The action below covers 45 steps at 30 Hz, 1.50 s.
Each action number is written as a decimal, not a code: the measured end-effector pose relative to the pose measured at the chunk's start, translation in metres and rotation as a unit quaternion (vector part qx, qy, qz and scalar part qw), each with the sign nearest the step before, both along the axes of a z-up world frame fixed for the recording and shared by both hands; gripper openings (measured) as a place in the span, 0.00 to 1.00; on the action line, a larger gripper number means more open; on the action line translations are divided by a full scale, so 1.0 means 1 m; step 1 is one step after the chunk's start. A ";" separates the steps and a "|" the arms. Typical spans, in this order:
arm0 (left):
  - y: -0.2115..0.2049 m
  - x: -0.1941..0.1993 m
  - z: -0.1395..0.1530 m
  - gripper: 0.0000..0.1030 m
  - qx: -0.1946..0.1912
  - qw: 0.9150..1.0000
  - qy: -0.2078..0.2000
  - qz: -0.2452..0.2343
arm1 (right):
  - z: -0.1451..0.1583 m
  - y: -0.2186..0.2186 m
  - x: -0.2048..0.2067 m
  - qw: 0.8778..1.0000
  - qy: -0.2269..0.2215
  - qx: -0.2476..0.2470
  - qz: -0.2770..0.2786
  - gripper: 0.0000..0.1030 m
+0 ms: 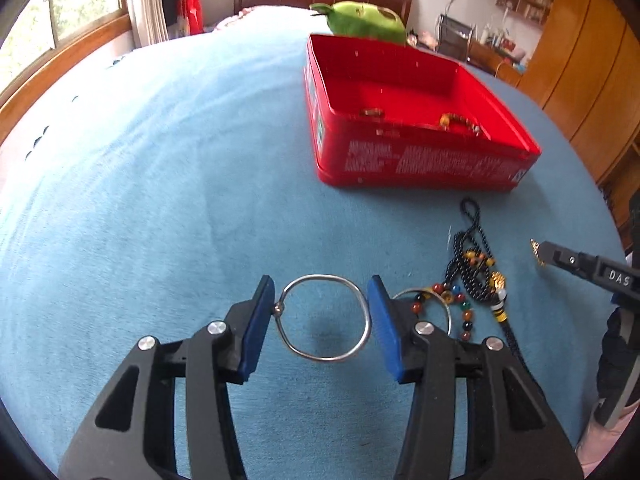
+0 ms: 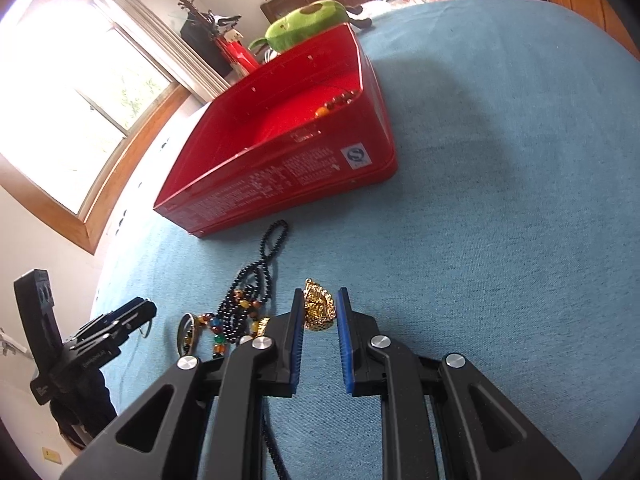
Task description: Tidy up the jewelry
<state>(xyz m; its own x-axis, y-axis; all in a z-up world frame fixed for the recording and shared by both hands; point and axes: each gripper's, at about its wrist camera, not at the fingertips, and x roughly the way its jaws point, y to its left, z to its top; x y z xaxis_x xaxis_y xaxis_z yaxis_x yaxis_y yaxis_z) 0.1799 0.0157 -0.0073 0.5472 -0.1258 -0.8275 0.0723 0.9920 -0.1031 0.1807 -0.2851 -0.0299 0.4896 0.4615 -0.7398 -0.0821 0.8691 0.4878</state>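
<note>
Both tools are built alike — the left gripper point(image 1: 322, 312) and the right gripper point(image 2: 320, 320) each have glossy black plastic arms with long cut-out slots, round silver screw heads at the pivots, and flat blue ribbed pads point(image 1: 382, 320) lining the jaws. The right one's black body carries white letters reading "DAS" — seen from the left wrist. A dark sleeve point(image 2: 82, 400) shows behind the left tool.

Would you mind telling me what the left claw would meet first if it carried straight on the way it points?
Holding the silver bangle, the left claw points down at the bare blue bedspread; it would probably meet that first. The red tin lies further ahead and to the right, though depth is unclear.
</note>
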 end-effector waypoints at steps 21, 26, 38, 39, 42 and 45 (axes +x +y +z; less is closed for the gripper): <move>-0.007 0.007 0.014 0.46 0.009 1.000 -0.002 -0.001 | 0.020 0.000 0.001 1.000 -0.014 0.001 0.000 0.15; -0.016 0.022 0.039 0.46 0.011 1.000 -0.020 -0.010 | 0.043 0.008 0.013 0.999 -0.032 -0.016 0.004 0.15; -0.063 0.110 0.066 0.46 -0.026 0.997 -0.059 -0.034 | 0.064 0.034 0.106 0.999 -0.049 -0.004 0.005 0.15; -0.065 0.118 0.061 0.46 -0.029 0.997 -0.054 -0.036 | 0.059 0.038 0.117 0.999 -0.046 -0.003 0.004 0.15; -0.075 0.145 0.043 0.46 -0.019 0.998 -0.037 -0.036 | 0.046 0.045 0.137 0.999 -0.033 -0.020 0.001 0.15; -0.078 0.164 0.031 0.46 -0.016 0.999 -0.019 -0.034 | 0.033 0.051 0.157 0.999 -0.018 -0.026 0.001 0.15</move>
